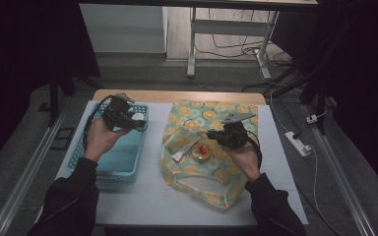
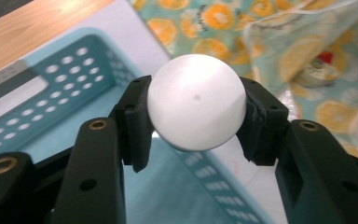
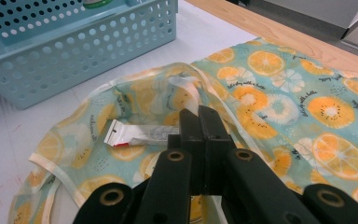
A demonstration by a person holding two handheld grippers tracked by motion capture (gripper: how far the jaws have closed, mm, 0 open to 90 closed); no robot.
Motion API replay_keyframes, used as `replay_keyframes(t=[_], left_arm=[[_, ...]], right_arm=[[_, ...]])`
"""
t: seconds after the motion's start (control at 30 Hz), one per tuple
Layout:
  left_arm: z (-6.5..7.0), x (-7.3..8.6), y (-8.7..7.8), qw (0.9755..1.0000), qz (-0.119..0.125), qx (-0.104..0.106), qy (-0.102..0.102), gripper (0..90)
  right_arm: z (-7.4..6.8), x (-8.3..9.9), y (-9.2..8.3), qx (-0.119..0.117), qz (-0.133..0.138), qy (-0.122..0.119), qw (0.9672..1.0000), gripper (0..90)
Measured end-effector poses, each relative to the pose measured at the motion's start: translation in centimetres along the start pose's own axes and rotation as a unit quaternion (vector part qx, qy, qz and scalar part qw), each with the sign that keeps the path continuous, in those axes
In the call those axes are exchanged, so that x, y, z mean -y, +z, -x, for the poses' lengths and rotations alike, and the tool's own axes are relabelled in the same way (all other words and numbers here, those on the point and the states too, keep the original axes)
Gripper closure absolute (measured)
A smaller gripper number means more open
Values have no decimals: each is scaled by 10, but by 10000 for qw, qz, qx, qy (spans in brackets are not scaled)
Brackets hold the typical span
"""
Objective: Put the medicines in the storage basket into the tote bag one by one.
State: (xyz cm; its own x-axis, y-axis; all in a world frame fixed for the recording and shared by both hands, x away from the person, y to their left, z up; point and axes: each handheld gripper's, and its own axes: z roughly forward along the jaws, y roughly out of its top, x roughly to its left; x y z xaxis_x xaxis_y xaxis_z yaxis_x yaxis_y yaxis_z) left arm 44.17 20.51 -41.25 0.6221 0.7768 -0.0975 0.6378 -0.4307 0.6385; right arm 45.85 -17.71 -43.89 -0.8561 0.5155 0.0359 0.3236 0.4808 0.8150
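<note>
My left gripper (image 2: 196, 95) is shut on a smooth white ball (image 2: 196, 100), one pad on each side. In the high view it holds the ball (image 1: 138, 117) above the far right corner of a light blue perforated basket (image 1: 120, 152). My right gripper (image 3: 200, 114) is shut, jaws pressed together, with its tips at the open rim of an orange-slice print cloth bag (image 3: 279, 102). Whether cloth is pinched between them I cannot tell. Inside the bag (image 1: 211, 115) lie a small round tin (image 1: 200, 153) and a white sachet (image 3: 140, 135).
The basket (image 3: 74, 51) and the bag rest on a white mat (image 1: 152, 196) over a wooden table (image 1: 177, 96). A green-topped item (image 3: 95, 3) lies in the basket. A power strip (image 1: 298, 142) and cables lie on the floor at right.
</note>
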Motion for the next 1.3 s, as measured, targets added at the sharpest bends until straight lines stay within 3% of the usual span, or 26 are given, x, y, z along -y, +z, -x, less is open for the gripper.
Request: replay_keyframes(t=[0.3, 0.67, 1.03, 1.3], left_arm=[[31, -6, 3, 9989, 76, 296, 357, 505], [62, -12, 23, 9962, 50, 571, 661, 504], [93, -24, 43, 9911, -27, 847, 1023, 504], [110, -36, 59, 9882, -46, 998, 1166, 504]], right_arm=[[0, 0, -1, 2, 12, 6, 10000, 900], [0, 0, 0, 7, 9, 3, 10000, 900], [0, 0, 0, 11, 27, -2, 10000, 900], [2, 0, -1, 23, 46, 27, 10000, 900]])
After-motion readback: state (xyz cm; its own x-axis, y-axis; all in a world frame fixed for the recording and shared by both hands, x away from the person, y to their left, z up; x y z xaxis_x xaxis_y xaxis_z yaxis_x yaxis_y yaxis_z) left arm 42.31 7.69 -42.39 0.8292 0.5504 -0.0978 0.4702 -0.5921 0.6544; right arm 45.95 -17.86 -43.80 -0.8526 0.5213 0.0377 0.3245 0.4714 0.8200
